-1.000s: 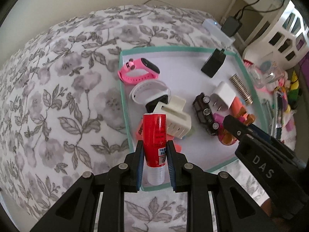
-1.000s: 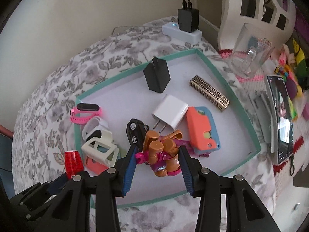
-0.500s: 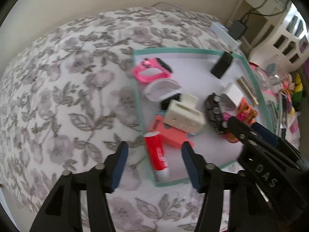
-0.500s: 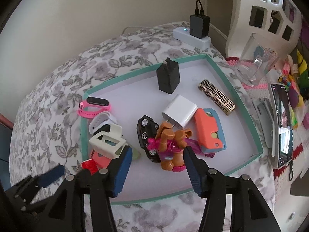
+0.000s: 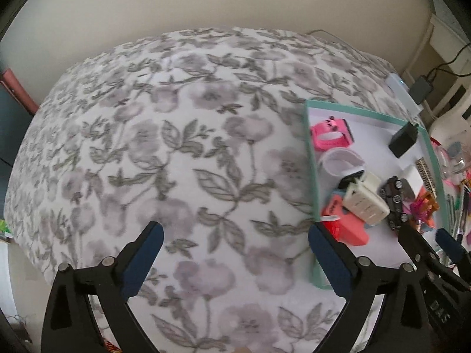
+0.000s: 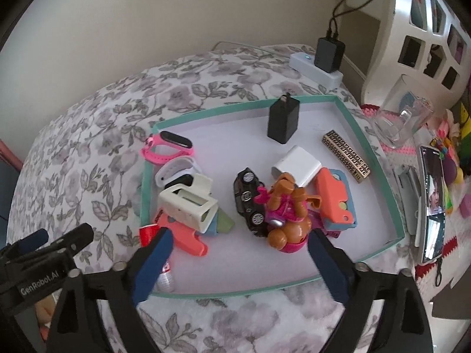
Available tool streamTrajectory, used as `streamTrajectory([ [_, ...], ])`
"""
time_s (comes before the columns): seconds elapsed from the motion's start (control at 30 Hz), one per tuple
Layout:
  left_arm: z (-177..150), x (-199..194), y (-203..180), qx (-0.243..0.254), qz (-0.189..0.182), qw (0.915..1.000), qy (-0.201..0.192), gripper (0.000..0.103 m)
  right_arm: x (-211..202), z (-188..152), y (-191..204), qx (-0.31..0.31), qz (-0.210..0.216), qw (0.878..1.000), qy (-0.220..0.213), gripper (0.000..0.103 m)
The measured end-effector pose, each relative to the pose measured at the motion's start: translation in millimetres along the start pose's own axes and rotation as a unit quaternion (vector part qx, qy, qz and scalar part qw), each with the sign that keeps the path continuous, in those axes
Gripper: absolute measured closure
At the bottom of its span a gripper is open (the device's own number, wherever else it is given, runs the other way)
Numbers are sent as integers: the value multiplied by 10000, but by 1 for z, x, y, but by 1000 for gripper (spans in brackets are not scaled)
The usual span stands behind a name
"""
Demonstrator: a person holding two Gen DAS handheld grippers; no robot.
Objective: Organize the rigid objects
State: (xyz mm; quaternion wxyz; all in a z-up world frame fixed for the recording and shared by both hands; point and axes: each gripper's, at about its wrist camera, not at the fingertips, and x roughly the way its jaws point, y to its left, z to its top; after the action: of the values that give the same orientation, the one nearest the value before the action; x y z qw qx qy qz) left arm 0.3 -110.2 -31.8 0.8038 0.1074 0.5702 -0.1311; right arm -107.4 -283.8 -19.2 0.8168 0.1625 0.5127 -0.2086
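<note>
A grey-and-lilac floral cloth (image 6: pixel 88 147) lies under a teal-rimmed white tray (image 6: pixel 379 173). Inside are a pink band (image 6: pixel 164 150), black charger (image 6: pixel 283 123), white plug (image 6: pixel 297 166), black car (image 6: pixel 248 203), gold-patterned bar (image 6: pixel 346 156) and red tube (image 6: pixel 147 234).

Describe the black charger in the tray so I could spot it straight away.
Find the teal-rimmed tray on the flowered bedspread. At its far end, apart from the heap of toys, the black charger stands alone with its prongs pointing up. The white charger nearer the middle lies flat; only this one is black and upright.
</note>
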Motion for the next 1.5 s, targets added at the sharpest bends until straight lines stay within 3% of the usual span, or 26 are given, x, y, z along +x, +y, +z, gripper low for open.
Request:
streamTrajectory([
  [0.93, -25, -34, 23, 184, 208, 9985, -478, 4, -29, -18, 21, -199, -17, 9995, -236, 0],
  [1.5, -22, -34, 27, -15, 308, 9983, -494, 4, -32, -16, 22, -230, 26, 9992, -320, 0],
])
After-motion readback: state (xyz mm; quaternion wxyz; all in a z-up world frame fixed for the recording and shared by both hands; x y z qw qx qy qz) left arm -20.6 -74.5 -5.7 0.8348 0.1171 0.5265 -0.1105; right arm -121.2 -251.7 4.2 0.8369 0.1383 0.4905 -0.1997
